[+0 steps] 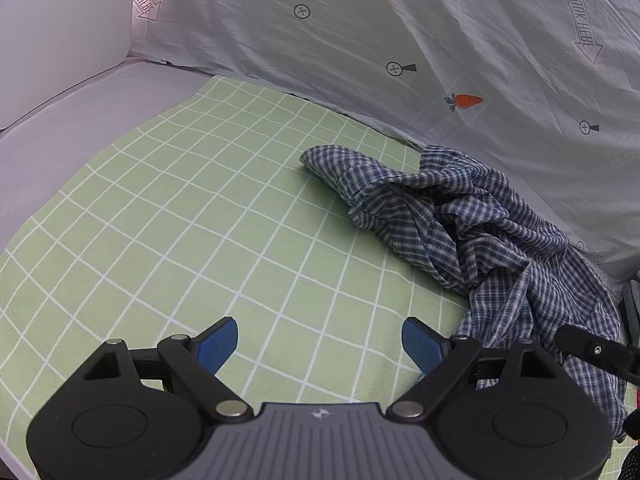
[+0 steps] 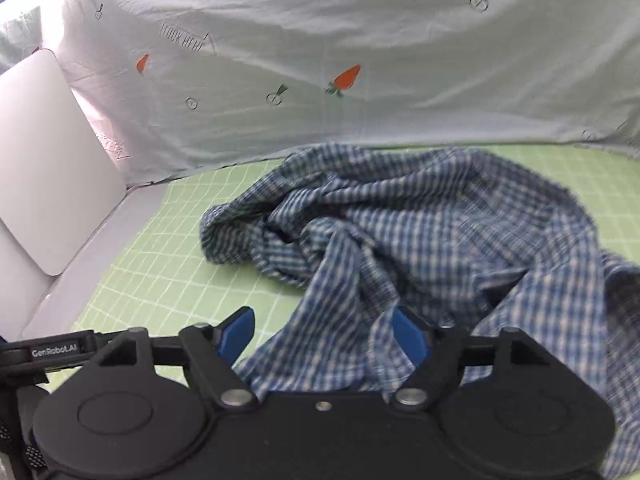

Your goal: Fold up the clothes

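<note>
A crumpled blue-and-white checked shirt (image 1: 472, 232) lies in a heap on the green grid cloth (image 1: 192, 216), at the right of the left wrist view. My left gripper (image 1: 320, 344) hovers open above bare cloth, left of the shirt, nothing between its blue pads (image 1: 218, 344). In the right wrist view the shirt (image 2: 420, 232) fills the middle and right. My right gripper (image 2: 324, 338) stands open, low over the shirt's near edge, with fabric lying between its blue pads (image 2: 408, 338) and under them. The jaws are wide apart and do not pinch the fabric.
A pale sheet printed with carrots and arrows (image 1: 440, 40) hangs as a backdrop behind the cloth. A white panel (image 2: 48, 168) leans at the left, with a grey surface (image 1: 80, 120) around the green cloth. Part of the right gripper (image 1: 596, 350) shows at the left view's right edge.
</note>
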Tool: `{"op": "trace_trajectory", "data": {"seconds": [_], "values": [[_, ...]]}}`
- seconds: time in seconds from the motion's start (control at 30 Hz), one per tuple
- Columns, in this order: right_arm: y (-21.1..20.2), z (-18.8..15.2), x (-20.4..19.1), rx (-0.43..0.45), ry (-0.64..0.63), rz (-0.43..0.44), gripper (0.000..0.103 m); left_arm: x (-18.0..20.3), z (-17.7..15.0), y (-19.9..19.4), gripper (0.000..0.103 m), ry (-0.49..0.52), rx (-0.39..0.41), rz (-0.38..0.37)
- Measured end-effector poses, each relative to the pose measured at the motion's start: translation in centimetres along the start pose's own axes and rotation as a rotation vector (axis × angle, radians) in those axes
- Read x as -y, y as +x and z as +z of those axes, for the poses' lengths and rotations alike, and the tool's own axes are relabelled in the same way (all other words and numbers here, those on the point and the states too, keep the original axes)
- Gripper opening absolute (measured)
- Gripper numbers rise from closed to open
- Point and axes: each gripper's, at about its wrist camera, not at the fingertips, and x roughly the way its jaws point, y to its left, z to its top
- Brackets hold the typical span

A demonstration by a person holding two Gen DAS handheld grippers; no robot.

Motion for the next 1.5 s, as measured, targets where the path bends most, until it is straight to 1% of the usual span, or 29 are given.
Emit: {"op": "trace_trajectory", "data": {"seconds": [0.1,0.13,0.2,0.3,0.37,0.47,0.53,0.67,0.77,0.8,0.83,0.87,0.9,0.93,0.97,1.0,1.07,1.13,1.17,1.23,1.3,1.4,1.47,1.5], "values": [[-1.3,1.0,1.7,0.047,-0.075,-0.124,0.089,2.5,0.3,1.0,0.089,0.045,-0.016,-0.047],[-1.5,1.2,2.5,0.063,-0.091,-0.151,0.094,3.5,0.3,1.3,0.089,0.068,-0.018,-0.058],[-1.9,1.7,4.1,0.094,-0.124,-0.203,0.099,5.4,0.3,1.9,0.09,0.116,-0.022,-0.075],[-1.0,2.2,6.5,0.093,-0.124,-0.248,0.099,7.9,0.0,2.9,0.09,0.171,-0.034,-0.083],[-0.3,2.5,8.4,0.089,-0.109,-0.269,0.099,9.0,0.0,4.1,0.09,0.184,-0.049,-0.081],[1.4,3.3,10.7,0.071,-0.112,-0.279,0.099,10.6,0.2,6.0,0.09,0.193,-0.072,-0.071],[2.8,3.9,11.9,0.054,-0.113,-0.271,0.099,11.2,0.7,7.5,0.09,0.179,-0.083,-0.056],[6.5,5.1,13.8,0.005,-0.104,-0.228,0.099,12.1,2.0,10.3,0.09,0.17,-0.109,-0.023],[9.4,5.6,14.8,-0.057,-0.07,-0.164,0.097,12.6,2.9,12.4,0.09,0.177,-0.141,-0.012],[9.5,5.6,14.8,-0.052,-0.053,-0.154,0.09,12.7,3.1,13.0,0.088,0.173,-0.154,-0.014],[9.7,5.6,14.8,-0.048,-0.037,-0.145,0.076,12.8,3.3,13.6,0.086,0.17,-0.168,-0.015],[9.8,5.7,14.8,-0.044,-0.02,-0.135,0.066,12.9,3.5,14.1,0.074,0.162,-0.179,-0.023],[10.0,5.7,14.9,-0.039,-0.004,-0.125,0.042,12.9,3.6,14.4,0.058,0.154,-0.189,-0.036],[10.2,5.7,14.9,-0.035,0.012,-0.116,0.024,13.0,3.7,14.8,0.048,0.144,-0.202,-0.058],[10.3,5.8,14.9,-0.031,0.029,-0.106,0.016,13.1,3.8,14.9,0.02,0.142,-0.205,-0.068],[10.5,5.8,14.9,-0.026,0.045,-0.096,0.005,13.3,3.8,14.9,0.005,0.144,-0.203,-0.074],[10.8,5.9,15.0,-0.017,0.078,-0.077,0.003,13.6,3.9,14.8,0.004,0.165,-0.19,-0.073],[11.0,5.9,15.1,-0.007,0.11,-0.059,0.002,13.9,4.2,14.1,0.003,0.21,-0.154,-0.045],[10.3,6.2,15.1,0.027,0.115,-0.064,0.002,13.9,4.6,13.6,0.003,0.227,-0.13,-0.027],[8.6,6.8,15.3,0.092,0.12,-0.081,0.001,12.9,6.1,12.0,0.003,0.206,-0.068,0.016],[6.5,7.8,15.5,0.171,0.121,-0.124,0.001,11.8,7.7,10.4,0.002,0.176,-0.003,0.058],[3.4,9.5,16.6,0.282,0.137,-0.204,0.001,10.3,10.6,6.9,0.002,0.13,0.123,0.125],[2.3,10.2,18.1,0.316,0.157,-0.255,0.001,9.5,12.6,5.0,0.002,0.121,0.193,0.172],[1.7,10.5,18.9,0.331,0.167,-0.28,0.001,9.2,13.2,4.5,0.002,0.108,0.212,0.182]]}}
